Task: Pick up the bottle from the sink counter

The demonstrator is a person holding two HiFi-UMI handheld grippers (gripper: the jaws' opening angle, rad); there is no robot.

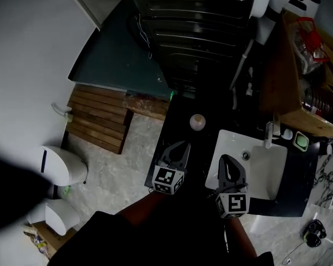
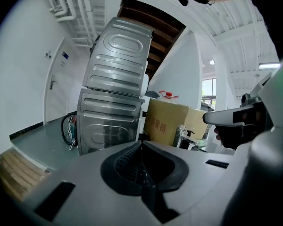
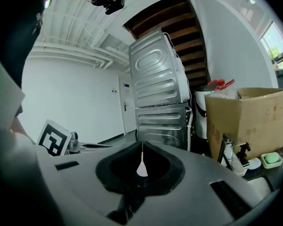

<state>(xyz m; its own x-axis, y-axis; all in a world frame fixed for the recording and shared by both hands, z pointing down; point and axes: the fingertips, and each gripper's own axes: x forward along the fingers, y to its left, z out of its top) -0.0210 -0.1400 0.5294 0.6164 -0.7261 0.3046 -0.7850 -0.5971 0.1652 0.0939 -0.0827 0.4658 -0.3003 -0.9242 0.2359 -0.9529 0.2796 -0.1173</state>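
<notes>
The small, pale, round-topped bottle [image 1: 197, 122], as I judged it, stood untouched on the dark counter [image 1: 177, 123], left of the white basin [image 1: 266, 168]. My left gripper [image 1: 183, 146] and right gripper [image 1: 225, 159] hovered short of it, jaws pressed together, empty. I was on the reach; next, one gripper needed opening around it.

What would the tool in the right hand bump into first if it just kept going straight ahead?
Probably the lower silver machine of the stacked pair: the right tool points at its ribbed panel, and nothing shows in between. Depth is hard to judge here.
</notes>
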